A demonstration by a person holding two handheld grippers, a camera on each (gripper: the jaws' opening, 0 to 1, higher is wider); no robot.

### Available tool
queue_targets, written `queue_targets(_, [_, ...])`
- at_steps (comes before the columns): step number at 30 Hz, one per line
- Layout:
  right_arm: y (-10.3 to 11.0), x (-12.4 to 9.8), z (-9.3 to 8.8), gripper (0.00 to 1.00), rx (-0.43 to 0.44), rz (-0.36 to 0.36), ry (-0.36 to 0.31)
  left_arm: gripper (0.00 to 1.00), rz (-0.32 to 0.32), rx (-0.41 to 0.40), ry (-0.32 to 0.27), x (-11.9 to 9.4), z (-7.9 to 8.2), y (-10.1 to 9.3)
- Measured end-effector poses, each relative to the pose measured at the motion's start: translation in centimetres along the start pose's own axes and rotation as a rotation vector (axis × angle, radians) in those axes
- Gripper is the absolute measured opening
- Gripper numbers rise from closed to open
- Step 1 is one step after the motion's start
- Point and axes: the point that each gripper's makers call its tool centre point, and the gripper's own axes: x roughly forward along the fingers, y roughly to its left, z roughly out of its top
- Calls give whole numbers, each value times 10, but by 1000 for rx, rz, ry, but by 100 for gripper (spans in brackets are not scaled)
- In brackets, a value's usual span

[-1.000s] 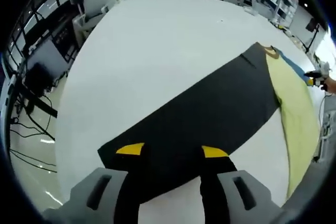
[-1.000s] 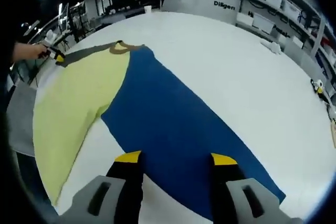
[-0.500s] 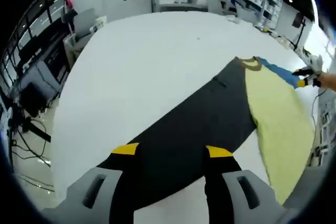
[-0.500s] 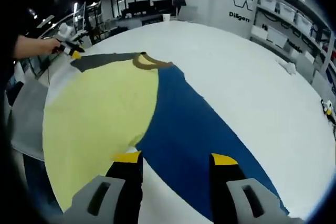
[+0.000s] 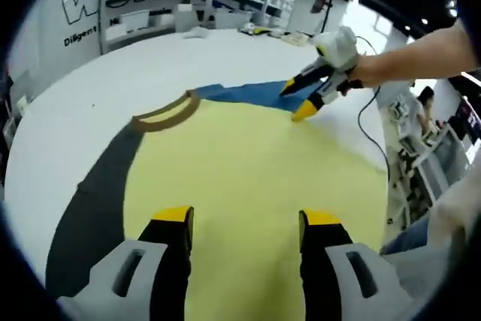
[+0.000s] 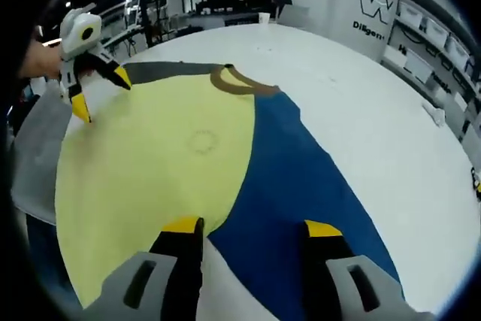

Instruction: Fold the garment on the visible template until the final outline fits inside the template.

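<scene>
The garment (image 5: 248, 186) is spread flat on the white desk (image 6: 361, 88). Both grippers (image 5: 242, 219) (image 6: 252, 227) are held with jaws wide, empty. A single-layer pinch could drag the fold askew.

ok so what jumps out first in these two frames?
The big pale yellow garment body spread flat on the round white table, with a dark blue sleeve on one side and a dark grey sleeve on the other. Both open hand-held grippers hover over it, left and right.
</scene>
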Motion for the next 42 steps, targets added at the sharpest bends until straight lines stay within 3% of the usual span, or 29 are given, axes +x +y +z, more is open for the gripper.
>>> queue_targets(5, [-9,-2,-2,48,35,-2,2,64,-120,72,-42,30,14,-43])
queue_targets(8, [-13,-3,1,44,64,7,-15,66,-210,162,-95,47,28,-77])
queue_targets(11, [-18,-1,-3,42,16,-12,17,68,-279,221,-101,61,32,-105])
queue_targets(12, [-18,1,-9,42,-7,-6,51,67,-291,232,-97,65,32,-110])
queue_targets(13, [-18,1,-4,43,7,-2,21,67,-308,251,-84,71,30,-118])
queue_targets(16, [-21,1,-4,46,-16,-5,22,66,-348,254,-48,80,24,-133])
queue_targets(18, [-25,0,-5,47,-8,-6,20,64,-373,257,7,83,10,-140])
queue_targets(20, [-30,0,-6,49,6,-13,14,61,-389,250,76,83,-9,-143])
queue_targets(21, [-34,0,-7,49,16,-13,7,60,-363,300,18,83,-5,-139])
queue_targets(23, [-39,0,-7,51,23,-11,2,56,-361,278,32,75,-17,-137])
queue_targets(24, [-40,0,-7,51,18,-10,0,55,-354,257,37,78,-11,-136])
queue_targets(30, [-49,2,-6,61,13,-13,6,51,-339,236,15,77,-11,-133])
queue_targets(37, [-53,2,-5,65,12,-42,19,53,-340,204,30,75,-10,-134])
queue_targets(39, [-45,0,-2,59,-29,-32,26,58,-339,182,47,70,-9,-134])
queue_targets(42, [-38,-4,2,57,-43,-34,5,58,-293,148,-19,56,5,-120])
